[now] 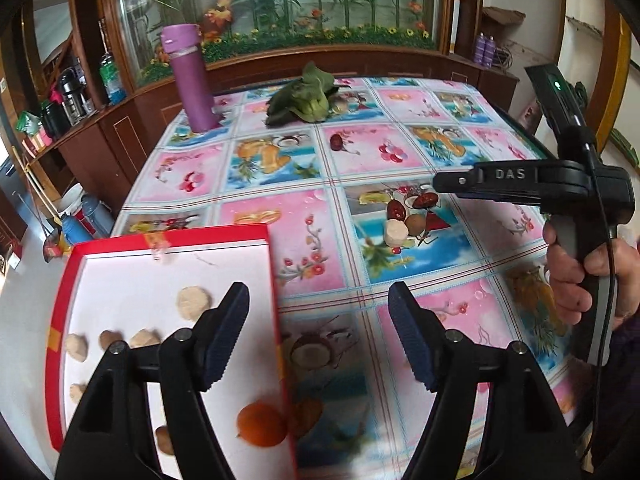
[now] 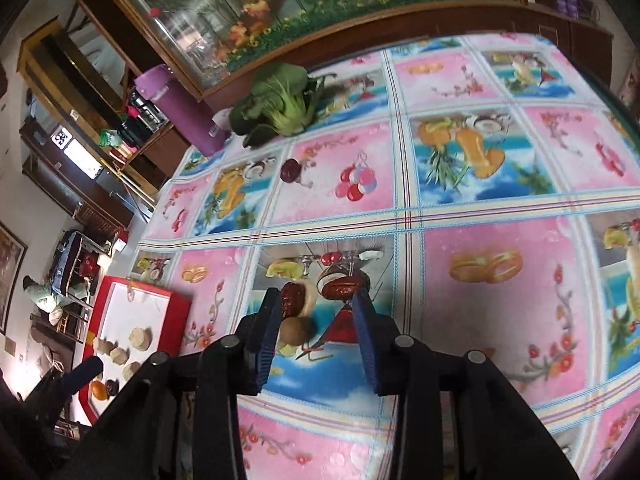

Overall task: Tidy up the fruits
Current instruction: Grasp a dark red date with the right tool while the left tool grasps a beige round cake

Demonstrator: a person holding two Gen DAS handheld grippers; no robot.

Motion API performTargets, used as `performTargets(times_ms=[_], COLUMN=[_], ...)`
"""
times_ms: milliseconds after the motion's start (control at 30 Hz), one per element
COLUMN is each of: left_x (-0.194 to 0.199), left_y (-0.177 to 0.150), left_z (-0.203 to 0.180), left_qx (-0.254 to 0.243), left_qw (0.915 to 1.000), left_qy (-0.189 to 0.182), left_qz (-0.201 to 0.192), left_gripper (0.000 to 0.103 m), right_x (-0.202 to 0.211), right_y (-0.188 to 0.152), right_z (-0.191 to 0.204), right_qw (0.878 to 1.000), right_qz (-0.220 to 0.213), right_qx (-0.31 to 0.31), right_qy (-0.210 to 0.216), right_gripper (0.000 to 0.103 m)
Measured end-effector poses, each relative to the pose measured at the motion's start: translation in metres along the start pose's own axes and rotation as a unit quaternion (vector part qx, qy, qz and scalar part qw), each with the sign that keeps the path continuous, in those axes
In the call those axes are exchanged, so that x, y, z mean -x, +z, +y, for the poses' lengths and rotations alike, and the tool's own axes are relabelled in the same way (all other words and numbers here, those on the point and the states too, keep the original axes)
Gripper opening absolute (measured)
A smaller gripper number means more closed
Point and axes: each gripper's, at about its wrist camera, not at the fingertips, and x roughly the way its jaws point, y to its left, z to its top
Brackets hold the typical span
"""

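My left gripper (image 1: 320,332) hangs wide open with nothing between its jaws, its left finger over the red-rimmed box (image 1: 64,312) at the table's near left edge. Inside the box, on its white floor, I see several pale round slices (image 1: 193,302), a brown piece (image 1: 109,338) and an orange fruit (image 1: 262,423) at about 6 o'clock in the left wrist view, close to the box's right wall.

My right gripper (image 2: 316,316) is also open, holding nothing, its tips low over a small cluster on the patterned tablecloth (image 2: 500,320). The cluster sits right ahead: a dark red date (image 2: 290,298) just beside the left finger, a second date (image 2: 340,286) at 12 o'clock from the gap, a brownish round fruit (image 2: 294,330) against the left finger's inner face. In the left view a pale slice (image 1: 396,232) lies among them.

A lone dark red fruit (image 2: 289,171) lies well apart at 11 o'clock. Beyond it rest a leafy green vegetable (image 2: 280,104) and a purple flask (image 2: 188,108), standing upright near the far edge.
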Motion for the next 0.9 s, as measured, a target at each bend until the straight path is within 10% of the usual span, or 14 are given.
performTargets(times_ms=[633,900], left_x=[-0.095,-0.112], left_y=[0.033,0.039], left_z=[-0.048,-0.055], left_qx=[-0.041,-0.048], left_qw=[0.9943,0.9927], left_qy=[-0.062,-0.066], left_qz=[0.076,0.089], left_gripper=[0.056,0.047], right_x=[-0.033,-0.034], right_y=[0.016,0.015], right_z=[-0.021,-0.033], right_qw=[0.999,0.991], right_qz=[0.037,0.097], right_qx=[0.005,-0.025], right_qy=[0.013,0.092], right_gripper=[0.031,0.031])
